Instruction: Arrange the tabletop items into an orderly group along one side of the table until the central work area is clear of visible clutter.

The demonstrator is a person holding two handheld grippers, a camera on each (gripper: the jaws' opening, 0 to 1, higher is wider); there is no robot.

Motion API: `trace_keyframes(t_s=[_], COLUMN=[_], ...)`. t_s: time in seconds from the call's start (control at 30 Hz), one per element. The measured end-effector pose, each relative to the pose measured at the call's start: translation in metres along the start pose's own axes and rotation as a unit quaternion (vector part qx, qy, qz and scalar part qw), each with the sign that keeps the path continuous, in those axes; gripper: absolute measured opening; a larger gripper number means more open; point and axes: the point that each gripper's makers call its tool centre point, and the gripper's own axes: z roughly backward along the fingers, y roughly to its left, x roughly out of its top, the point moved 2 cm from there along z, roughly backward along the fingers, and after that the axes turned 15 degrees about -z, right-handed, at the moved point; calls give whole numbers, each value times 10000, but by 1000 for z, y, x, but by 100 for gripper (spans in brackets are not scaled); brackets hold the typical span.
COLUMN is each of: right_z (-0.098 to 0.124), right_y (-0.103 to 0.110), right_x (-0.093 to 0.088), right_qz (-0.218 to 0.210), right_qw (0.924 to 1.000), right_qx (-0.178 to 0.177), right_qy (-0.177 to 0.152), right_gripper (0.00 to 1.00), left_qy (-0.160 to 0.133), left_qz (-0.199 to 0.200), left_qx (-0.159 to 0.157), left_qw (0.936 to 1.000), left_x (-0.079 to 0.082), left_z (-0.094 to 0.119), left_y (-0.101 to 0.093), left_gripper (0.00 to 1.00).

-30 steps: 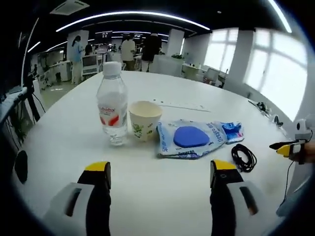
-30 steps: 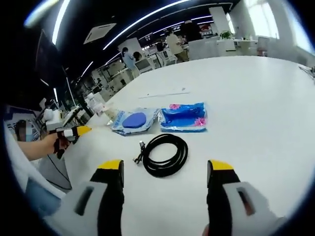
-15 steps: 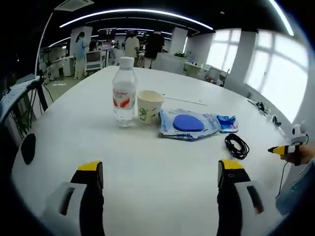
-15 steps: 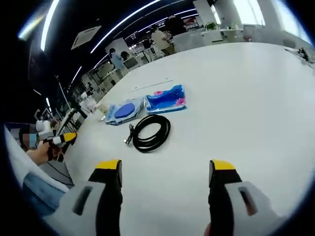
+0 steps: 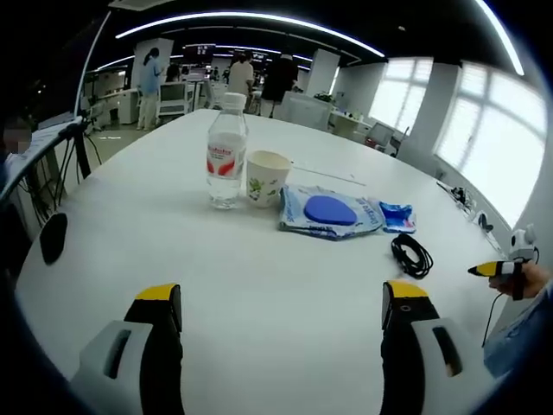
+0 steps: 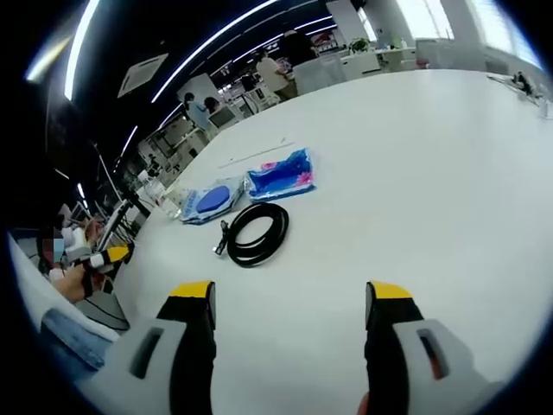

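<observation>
Already the water bottle (image 5: 226,150), paper cup (image 5: 266,178), blue pouches (image 5: 328,213) and coiled black cable (image 5: 413,256) sit in a row across the white worktop (image 5: 259,294). Left hand-held gripper (image 5: 272,303) and right hand-held gripper (image 6: 290,299) hover wide open, empty, probably set back to judge the line.

The table (image 5: 130,233) is smooth, matt white; the water bottle (image 5: 226,151) is clear glossy plastic, the cup (image 5: 267,178) matt printed paper, the blue packets (image 5: 333,213) shiny crinkled plastic film, the coiled cable (image 6: 255,233) black, slightly glossy
</observation>
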Motion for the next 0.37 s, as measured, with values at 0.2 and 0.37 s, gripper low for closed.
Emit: trace_keyframes(t_s=[0.2,0.37], right_z=[0,0], right_y=[-1,-3], right_x=[-2,-1], right_qz=[-50,-184], right_qw=[10000,9998], right_qx=[0,-9], right_qy=[30,-7], right_gripper=[69,69], left_qy=[14,114], left_qz=[61,127], left_qx=[63,78], left_qw=[10000,9998], left_x=[-4,-12], left_z=[3,2], left_y=[4,4], left_gripper=[98,99])
